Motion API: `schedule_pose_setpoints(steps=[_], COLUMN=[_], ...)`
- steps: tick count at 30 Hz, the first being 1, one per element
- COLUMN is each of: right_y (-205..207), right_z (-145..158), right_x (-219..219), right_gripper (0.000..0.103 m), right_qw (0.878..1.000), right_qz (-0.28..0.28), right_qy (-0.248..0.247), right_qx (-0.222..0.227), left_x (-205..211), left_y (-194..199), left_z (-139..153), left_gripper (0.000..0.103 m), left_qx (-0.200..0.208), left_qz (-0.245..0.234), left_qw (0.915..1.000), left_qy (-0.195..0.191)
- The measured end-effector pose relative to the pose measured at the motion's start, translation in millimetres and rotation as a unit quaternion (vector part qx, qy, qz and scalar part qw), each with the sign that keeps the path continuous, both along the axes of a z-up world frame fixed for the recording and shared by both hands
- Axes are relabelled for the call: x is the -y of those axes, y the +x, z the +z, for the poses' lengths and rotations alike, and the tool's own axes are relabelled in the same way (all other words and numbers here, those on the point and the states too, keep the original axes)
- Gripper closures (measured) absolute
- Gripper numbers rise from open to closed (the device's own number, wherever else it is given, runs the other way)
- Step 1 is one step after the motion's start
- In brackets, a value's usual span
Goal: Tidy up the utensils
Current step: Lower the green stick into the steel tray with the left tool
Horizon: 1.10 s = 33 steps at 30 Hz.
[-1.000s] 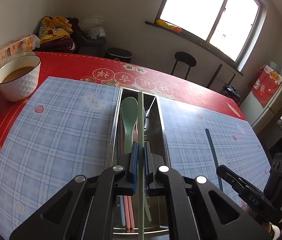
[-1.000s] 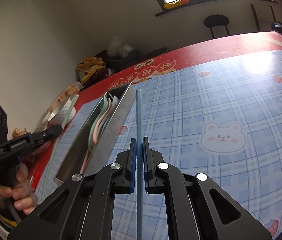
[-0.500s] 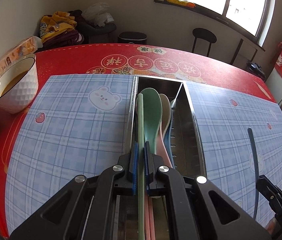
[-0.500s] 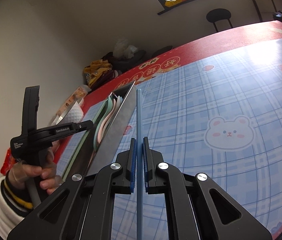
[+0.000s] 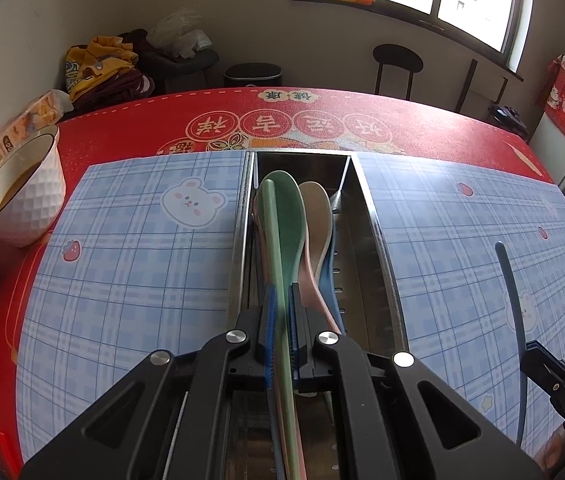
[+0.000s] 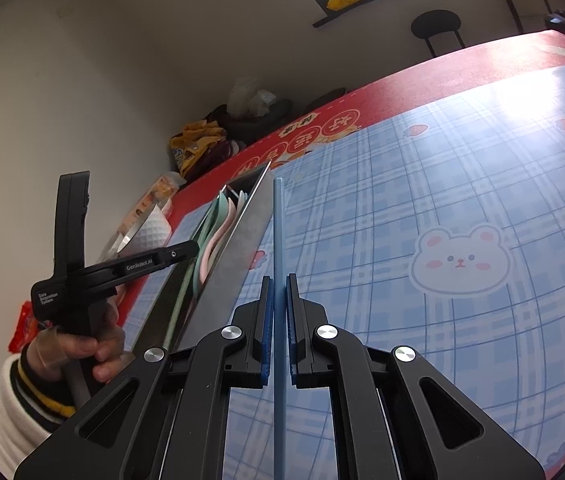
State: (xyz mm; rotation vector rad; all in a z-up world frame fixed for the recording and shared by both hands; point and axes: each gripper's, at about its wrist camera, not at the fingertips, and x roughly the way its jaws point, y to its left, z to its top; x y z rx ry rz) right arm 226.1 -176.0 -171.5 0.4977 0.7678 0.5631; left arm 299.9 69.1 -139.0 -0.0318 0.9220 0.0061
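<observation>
Left gripper (image 5: 280,300) clamps green chopstick (image 5: 272,232) over steel tray (image 5: 378,248) at mid-table; right gripper (image 6: 278,292) clamps blue chopstick (image 6: 278,232) beside tray's right wall.

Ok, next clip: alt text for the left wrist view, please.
The left gripper is shut on a green chopstick, held over a steel utensil tray holding green, beige, pink and blue spoons. The tray lies on a blue plaid mat; a white bowl stands at far left, and a blue chopstick rises at right.
</observation>
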Motion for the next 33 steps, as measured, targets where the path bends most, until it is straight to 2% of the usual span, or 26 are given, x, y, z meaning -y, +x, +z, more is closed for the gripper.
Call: schedule_pose_setpoints(steps=[2, 13, 17, 23, 25, 27, 30, 33], right_y=[0, 2, 2, 4, 4, 6, 10, 18], right_z=[-1, -3, -3, 4, 9, 17, 32, 43], right_x=[1, 4, 5, 8, 5, -3, -21, -45], right_gripper=[0.097, 0.097, 0.097, 0.097, 0.097, 0.097, 0.097, 0.097], right_qw=[1.0, 1.0, 1.0, 1.0, 1.0, 1.0, 1.0, 1.0], right_qz=[0.001, 0.006, 0.005, -0.013, -0.014, -0.011, -0.005, 0.004], right_qy=[0.003, 0.012, 0.012, 0.006, 0.004, 0.004, 0.0, -0.007], right_qx=[-0.002, -0.007, -0.007, -0.018, -0.022, -0.025, -0.021, -0.021], left_x=[0, 6, 7, -7, -17, -29, -42, -50], left_y=[1, 2, -19, -71, -87, -100, -109, -112], left_z=[-2, 2, 18, 44, 45, 41, 31, 23], left_gripper=[0.103, 0.103, 0.102, 0.102, 0.098, 0.088, 0.077, 0.066], left_qx=[-0.003, -0.002, 0.025, 0.098, 0.118, 0.133, 0.136, 0.15], left_qz=[-0.003, -0.008, -0.025, -0.046, -0.045, -0.044, -0.039, -0.03], left_qw=[1.0, 0.9999, 0.9994, 0.9941, 0.9918, 0.9901, 0.99, 0.9881], left_qy=[-0.004, 0.009, 0.005, 0.014, 0.016, 0.009, 0.001, 0.01])
